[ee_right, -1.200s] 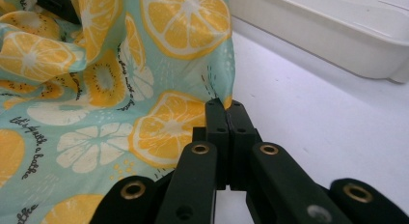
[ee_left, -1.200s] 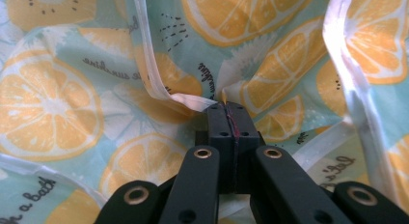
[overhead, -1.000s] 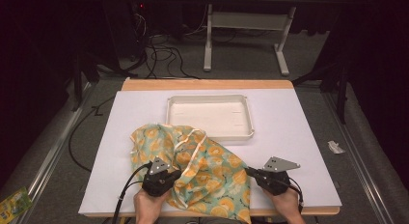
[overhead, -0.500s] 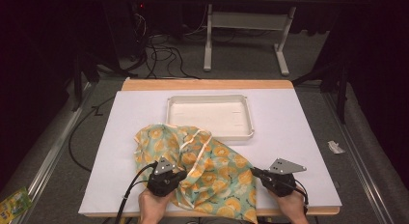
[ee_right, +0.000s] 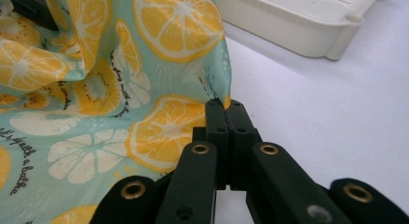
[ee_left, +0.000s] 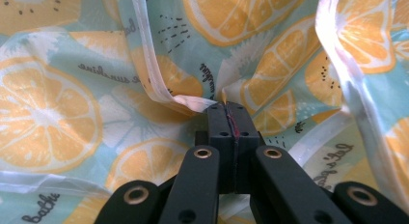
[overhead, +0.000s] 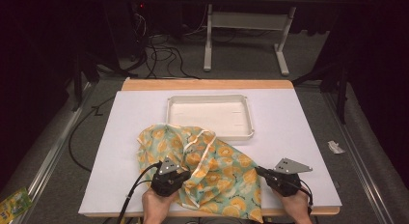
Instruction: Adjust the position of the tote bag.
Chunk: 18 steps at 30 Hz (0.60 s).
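Both claws clamp the orange-print cloth at the near edge of the white surface: left claw pinching a fold, right claw its edge, just before a white tray.

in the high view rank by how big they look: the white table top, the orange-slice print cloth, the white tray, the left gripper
1. The white rectangular table top, largest.
2. The teal cloth printed with orange slices, crumpled; a corner hangs over the near edge.
3. The white shallow plastic tray, somewhat smaller than the cloth, though it lies farther off.
4. The black left gripper, smallest.
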Each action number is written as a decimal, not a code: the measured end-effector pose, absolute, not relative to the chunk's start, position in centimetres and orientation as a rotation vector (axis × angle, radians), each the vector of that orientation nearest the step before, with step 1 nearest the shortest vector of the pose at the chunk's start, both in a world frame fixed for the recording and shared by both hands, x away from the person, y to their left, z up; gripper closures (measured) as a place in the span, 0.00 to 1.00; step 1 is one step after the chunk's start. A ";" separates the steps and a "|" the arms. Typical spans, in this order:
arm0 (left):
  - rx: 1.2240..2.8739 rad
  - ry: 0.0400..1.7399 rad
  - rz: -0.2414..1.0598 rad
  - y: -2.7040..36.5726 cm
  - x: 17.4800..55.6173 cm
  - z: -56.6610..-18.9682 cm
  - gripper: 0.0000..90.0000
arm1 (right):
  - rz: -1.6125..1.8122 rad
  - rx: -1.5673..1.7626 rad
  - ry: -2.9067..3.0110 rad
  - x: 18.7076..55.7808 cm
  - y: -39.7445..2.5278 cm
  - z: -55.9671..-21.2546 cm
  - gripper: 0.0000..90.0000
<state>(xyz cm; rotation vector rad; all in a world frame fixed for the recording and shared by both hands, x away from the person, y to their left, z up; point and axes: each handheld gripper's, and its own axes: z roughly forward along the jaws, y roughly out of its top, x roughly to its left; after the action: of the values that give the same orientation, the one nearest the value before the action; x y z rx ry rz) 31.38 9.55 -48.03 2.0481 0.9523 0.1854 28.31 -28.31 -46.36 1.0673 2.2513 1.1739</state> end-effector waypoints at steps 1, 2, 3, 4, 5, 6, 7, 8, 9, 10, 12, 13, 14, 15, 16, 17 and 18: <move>2.054 0.946 0.181 9.3 31.4 -48.0 1.00 | 1.171 1.070 2.248 28.3 -28.4 -46.4 1.00; 2.053 0.942 0.184 9.2 31.4 -48.0 1.00 | 1.171 1.073 2.248 28.3 -28.5 -46.4 1.00; 2.053 0.942 0.184 9.2 31.4 -48.0 1.00 | 1.171 1.073 2.248 28.3 -28.5 -46.4 1.00; 2.062 0.932 0.179 9.0 31.4 -48.0 1.00 | 1.169 1.083 2.244 28.3 -28.7 -46.4 1.00; 2.054 0.935 0.174 8.8 31.4 -48.1 1.00 | 1.168 1.086 2.242 28.3 -28.9 -46.4 1.00; 2.057 0.931 0.171 8.7 31.4 -48.1 1.00 | 1.169 1.083 2.234 28.3 -29.0 -46.4 1.00; 2.067 0.923 0.170 8.7 31.4 -48.1 1.00 | 1.169 1.091 2.227 28.2 -29.1 -46.3 1.00; 2.067 0.923 0.170 8.7 31.4 -48.1 1.00 | 1.160 1.088 2.230 28.1 -29.2 -46.3 1.00; 2.067 0.912 0.171 8.5 31.3 -48.0 1.00 | 1.161 1.090 2.220 28.1 -29.3 -46.3 1.00; 2.068 0.907 0.170 8.5 31.3 -48.0 1.00 | 1.156 1.095 2.220 28.1 -29.4 -46.3 1.00; 2.063 0.907 0.170 8.4 31.3 -48.0 1.00 | 1.149 1.101 2.214 28.2 -29.5 -46.4 1.00; 2.062 0.907 0.172 8.5 31.4 -48.1 1.00 | 1.146 1.117 2.214 28.2 -29.5 -46.5 1.00; 2.058 0.909 0.169 8.5 31.4 -48.1 1.00 | 1.141 1.123 2.214 28.3 -29.5 -46.5 1.00; 2.059 0.908 0.176 8.5 31.4 -48.0 1.00 | 1.138 1.132 2.215 28.4 -29.4 -46.6 1.00; 2.062 0.902 0.176 8.6 31.4 -48.0 0.99 | 1.141 1.138 2.220 28.5 -29.3 -46.6 1.00; 2.062 0.902 0.176 8.6 31.4 -48.0 0.98 | 1.144 1.132 2.218 28.6 -29.3 -46.6 1.00; 2.057 0.897 0.169 8.6 31.3 -48.0 0.97 | 1.149 1.128 2.213 28.6 -29.3 -46.6 1.00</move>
<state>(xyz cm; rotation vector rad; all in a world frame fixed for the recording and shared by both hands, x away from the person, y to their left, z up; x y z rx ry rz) 31.33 8.63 -47.98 2.0574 0.8971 0.1688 28.62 -29.32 -46.57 1.1284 2.2132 1.1491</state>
